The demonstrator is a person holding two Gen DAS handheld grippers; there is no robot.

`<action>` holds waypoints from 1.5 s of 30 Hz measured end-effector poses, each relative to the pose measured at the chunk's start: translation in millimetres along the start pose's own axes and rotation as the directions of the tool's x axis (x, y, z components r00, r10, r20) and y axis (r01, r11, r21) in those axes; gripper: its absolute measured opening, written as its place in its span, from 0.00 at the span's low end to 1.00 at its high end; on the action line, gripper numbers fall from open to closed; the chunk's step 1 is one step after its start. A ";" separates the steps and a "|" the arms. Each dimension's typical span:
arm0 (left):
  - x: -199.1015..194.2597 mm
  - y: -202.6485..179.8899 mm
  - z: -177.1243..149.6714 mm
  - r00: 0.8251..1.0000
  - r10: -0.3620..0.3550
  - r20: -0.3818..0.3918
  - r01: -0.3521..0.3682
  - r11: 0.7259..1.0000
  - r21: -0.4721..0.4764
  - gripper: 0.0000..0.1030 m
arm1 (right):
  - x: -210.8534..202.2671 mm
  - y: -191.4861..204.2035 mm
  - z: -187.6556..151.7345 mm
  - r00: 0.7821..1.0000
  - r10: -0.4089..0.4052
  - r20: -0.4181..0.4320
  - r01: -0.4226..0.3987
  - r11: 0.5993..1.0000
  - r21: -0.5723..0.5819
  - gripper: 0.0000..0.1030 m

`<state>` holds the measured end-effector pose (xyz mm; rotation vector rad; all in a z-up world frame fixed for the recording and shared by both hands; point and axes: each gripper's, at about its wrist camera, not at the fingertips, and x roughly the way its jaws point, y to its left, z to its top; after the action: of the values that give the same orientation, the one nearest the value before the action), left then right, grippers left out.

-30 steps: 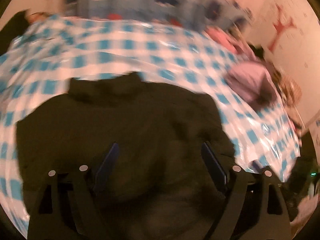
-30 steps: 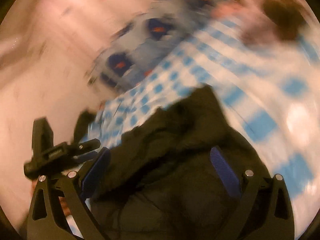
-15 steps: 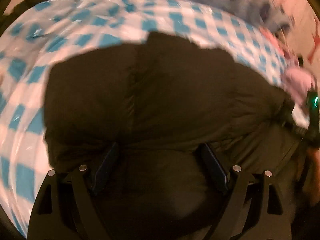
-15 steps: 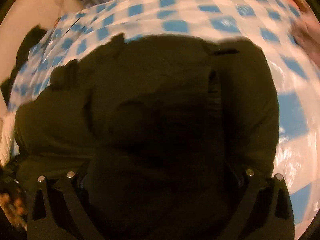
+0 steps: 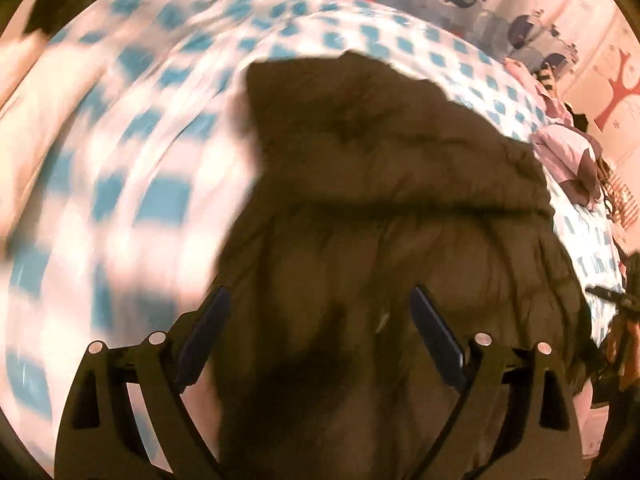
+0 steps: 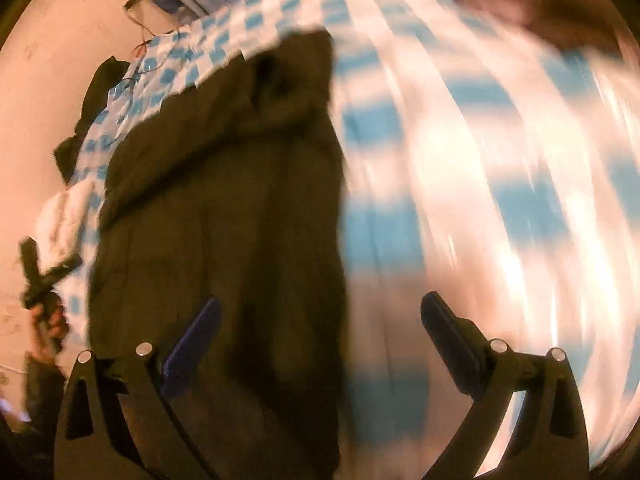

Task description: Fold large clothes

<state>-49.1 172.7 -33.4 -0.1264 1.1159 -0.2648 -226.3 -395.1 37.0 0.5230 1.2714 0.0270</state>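
Your left gripper (image 5: 318,330) hangs over the near part of the dark padded jacket (image 5: 380,200), jaws opening and wide apart, nothing pinched between them; the cloth lies below, not pressed by either pad. The jacket sits partly folded on the blue-and-white checked cover (image 5: 132,168), collar end toward the far side, sides drawn in. It looks puffy, soft and fairly bulky, so expect it to spring back and slide on the glossy cover; take it at a hem or a seam edge, not the fat middle. Your right gripper (image 6: 320,336) is released too, jaws spread over the jacket's right edge (image 6: 336,208), half above bare cover. Blur hides the fine detail.
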 end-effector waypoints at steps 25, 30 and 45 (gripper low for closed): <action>12.2 45.8 -193.9 0.929 -0.338 -0.153 0.258 0.885 -0.388 0.85 | 13.8 -7.3 -77.7 0.914 0.294 -0.281 -0.267 0.955 0.130 0.93; 21.6 22.1 -196.4 0.920 -0.355 -0.167 0.285 0.897 -0.337 0.85 | 17.1 -13.1 -79.5 0.909 0.310 -0.277 -0.284 0.950 0.132 0.93; -44.4 -24.0 -149.2 0.925 -0.363 -0.111 0.318 0.900 -0.298 0.07 | -5.9 5.2 -87.8 0.951 0.238 -0.199 -0.242 0.970 0.003 0.16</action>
<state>-205.2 166.6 -54.3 -0.5621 1.2895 -0.4398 -306.8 -360.8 27.2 0.6672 1.3934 0.3034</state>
